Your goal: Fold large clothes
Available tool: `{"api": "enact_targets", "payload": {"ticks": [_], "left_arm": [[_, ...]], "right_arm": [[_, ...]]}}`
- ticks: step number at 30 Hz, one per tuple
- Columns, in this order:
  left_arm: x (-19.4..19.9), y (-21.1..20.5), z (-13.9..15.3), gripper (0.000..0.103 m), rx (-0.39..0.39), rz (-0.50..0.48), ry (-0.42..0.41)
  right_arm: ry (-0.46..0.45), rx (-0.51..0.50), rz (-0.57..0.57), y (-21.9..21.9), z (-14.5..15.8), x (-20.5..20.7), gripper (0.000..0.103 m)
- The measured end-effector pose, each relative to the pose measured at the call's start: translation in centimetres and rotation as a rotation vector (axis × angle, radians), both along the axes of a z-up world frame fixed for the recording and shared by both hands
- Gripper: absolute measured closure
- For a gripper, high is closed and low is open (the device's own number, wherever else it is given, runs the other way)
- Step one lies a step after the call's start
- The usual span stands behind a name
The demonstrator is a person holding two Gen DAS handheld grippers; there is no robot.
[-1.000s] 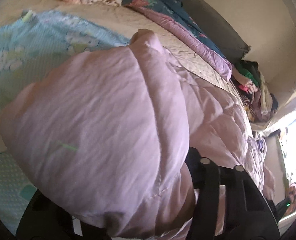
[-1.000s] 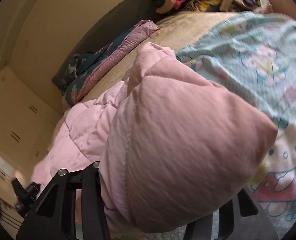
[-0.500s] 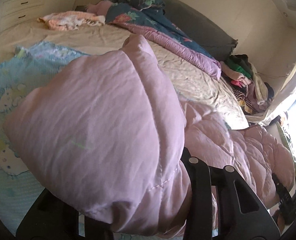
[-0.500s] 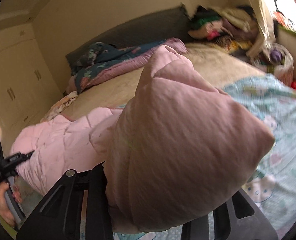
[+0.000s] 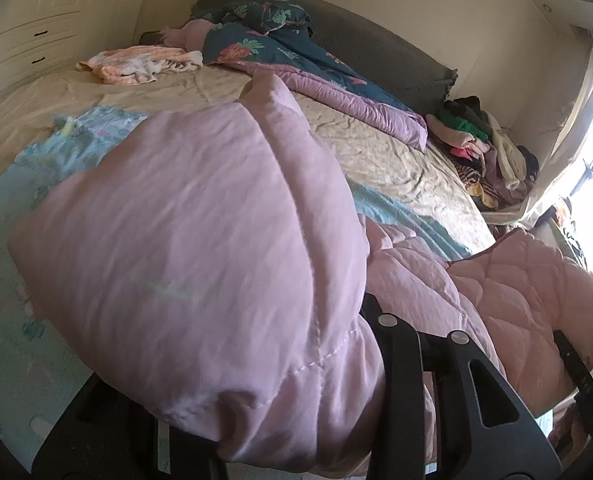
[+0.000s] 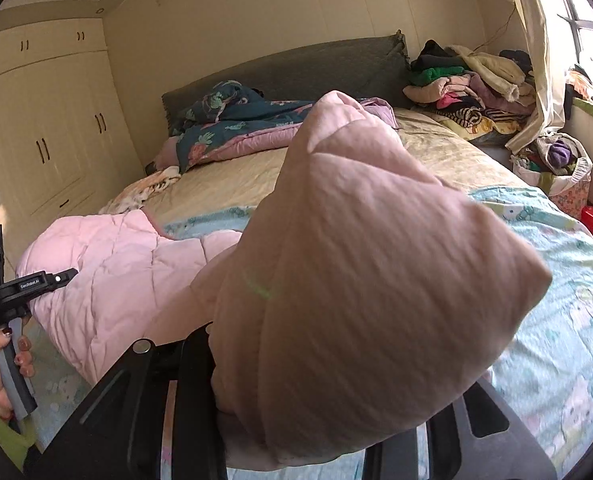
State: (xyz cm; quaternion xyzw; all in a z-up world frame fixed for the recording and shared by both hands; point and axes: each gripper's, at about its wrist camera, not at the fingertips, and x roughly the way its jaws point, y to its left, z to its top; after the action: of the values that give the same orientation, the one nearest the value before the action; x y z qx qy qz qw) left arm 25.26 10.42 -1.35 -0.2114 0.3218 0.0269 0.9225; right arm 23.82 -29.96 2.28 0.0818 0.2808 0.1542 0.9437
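Two corners of the pink quilted blanket (image 5: pixel 200 248) bulge up, one pinched in my left hand-held gripper (image 5: pixel 256 420), one in my right hand-held gripper (image 6: pixel 316 432); both closed tighter just now. Between them it sags over the bed (image 6: pixel 232 184).

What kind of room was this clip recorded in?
Most likely a home bedroom. A wide bed with a grey headboard fills the room, built-in wardrobes line one wall, and loose clothes are piled near the curtained window. A pink quilted cover is being handled over the bed.
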Motion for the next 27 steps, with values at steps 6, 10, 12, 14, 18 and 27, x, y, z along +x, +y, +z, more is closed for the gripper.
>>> {"api": "enact_targets", "payload": {"ticks": [6, 10, 12, 14, 18, 27], "left_arm": [[-3.7, -0.1, -0.6, 0.074, 0.029, -0.016, -0.003], [-5.4, -0.3, -0.9, 0.074, 0.053, -0.023, -0.011], [-6.2, -0.4, -1.2, 0.074, 0.058, -0.027, -0.012], [-6.9, -0.4, -1.6, 0.074, 0.068, -0.032, -0.013], [-8.1, -0.2, -2.4, 0.073, 0.074, -0.034, -0.013], [-9.6, 0.2, -4.6, 0.068, 0.080, -0.024, 0.016]], "right_arm": [[0.017, 0.010, -0.008, -0.1, -0.4, -3.1, 0.074], [0.034, 0.013, -0.015, -0.3, -1.1, -4.7, 0.074], [0.044, 0.016, -0.023, -0.4, -1.5, -5.4, 0.074], [0.052, 0.019, -0.029, -0.6, -2.0, -6.1, 0.074], [0.068, 0.033, -0.040, -0.7, -3.1, -7.3, 0.073], [0.142, 0.083, -0.097, -2.0, -5.8, -8.2, 0.069]]}}
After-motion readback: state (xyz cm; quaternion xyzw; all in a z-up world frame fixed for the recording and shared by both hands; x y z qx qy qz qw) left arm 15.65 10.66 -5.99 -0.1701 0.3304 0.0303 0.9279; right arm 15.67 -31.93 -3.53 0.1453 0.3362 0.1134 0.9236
